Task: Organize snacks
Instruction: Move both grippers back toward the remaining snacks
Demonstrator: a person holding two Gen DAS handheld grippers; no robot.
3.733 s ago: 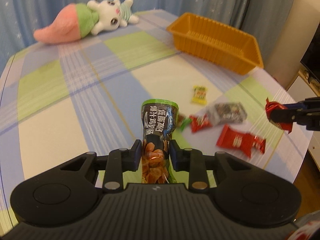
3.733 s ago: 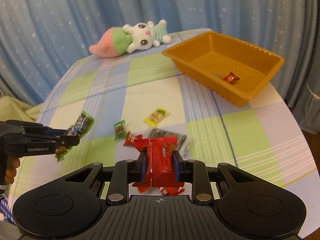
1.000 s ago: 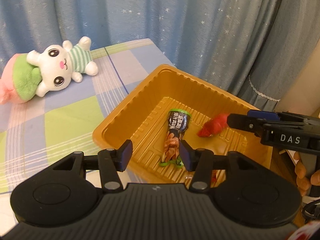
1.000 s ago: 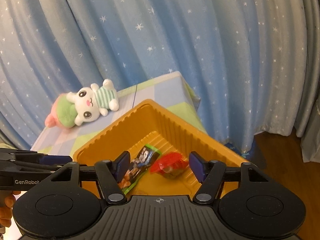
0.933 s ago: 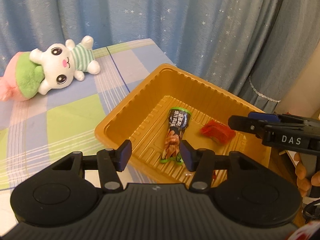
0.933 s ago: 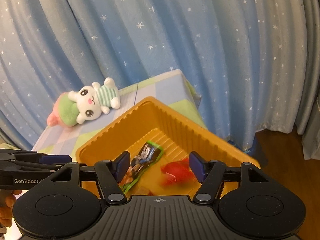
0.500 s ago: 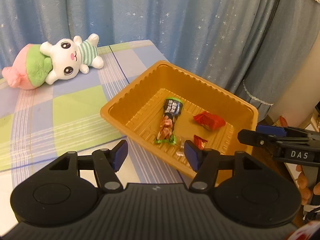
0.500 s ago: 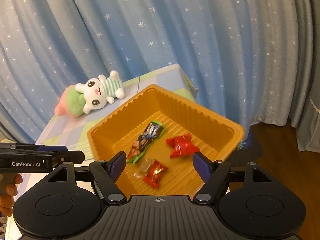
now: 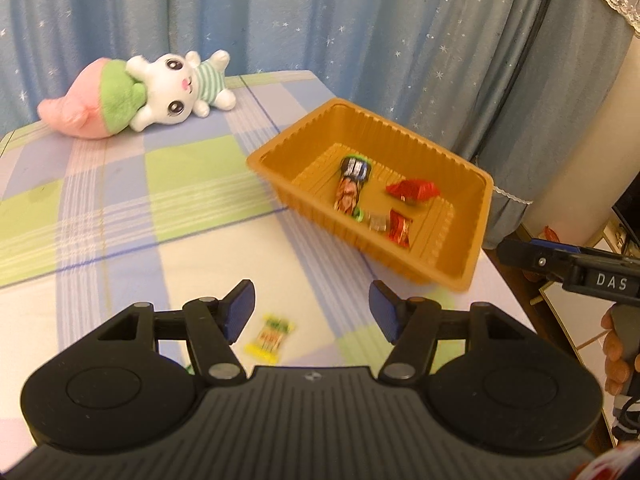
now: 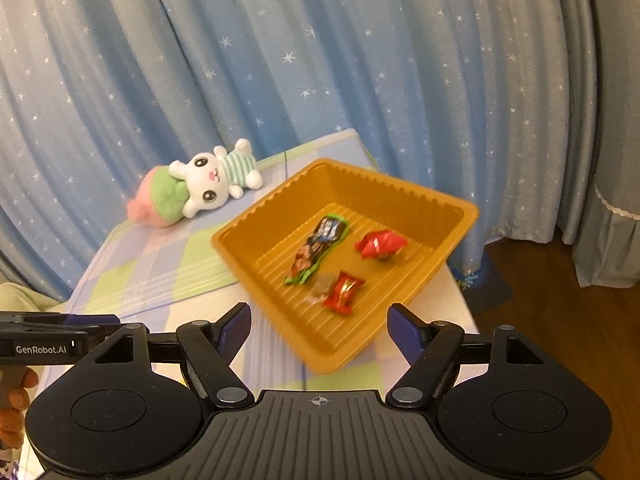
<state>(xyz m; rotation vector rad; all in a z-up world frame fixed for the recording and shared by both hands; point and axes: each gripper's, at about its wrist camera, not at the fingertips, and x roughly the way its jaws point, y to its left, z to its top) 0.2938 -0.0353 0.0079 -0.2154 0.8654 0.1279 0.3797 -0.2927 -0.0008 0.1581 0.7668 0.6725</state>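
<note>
The orange tray (image 9: 452,264) (image 10: 460,240) stands at the table's far right corner. In it lie a long green snack pack (image 9: 350,188) (image 10: 318,248), a red pack (image 9: 412,190) (image 10: 380,244), a small red candy (image 9: 400,232) (image 10: 342,292) and a small clear-wrapped candy (image 9: 378,222) (image 10: 322,284). A yellow candy (image 9: 272,334) lies on the cloth just ahead of my left gripper (image 9: 310,296), which is open and empty, short of the tray. My right gripper (image 10: 319,316) hovers open and empty at the tray's near edge.
A pink, green and white plush toy (image 9: 160,92) (image 10: 200,192) lies at the back of the checked tablecloth (image 9: 120,216). Blue starred curtains hang behind. The table ends just right of the tray, over wooden floor (image 10: 560,320). A hand (image 9: 616,344) holds the right gripper.
Both grippers have pulled back from over the tray and their jaws have spread wider. The green and red packs, dropped, now lie in the tray. The yellow candy has come into view.
</note>
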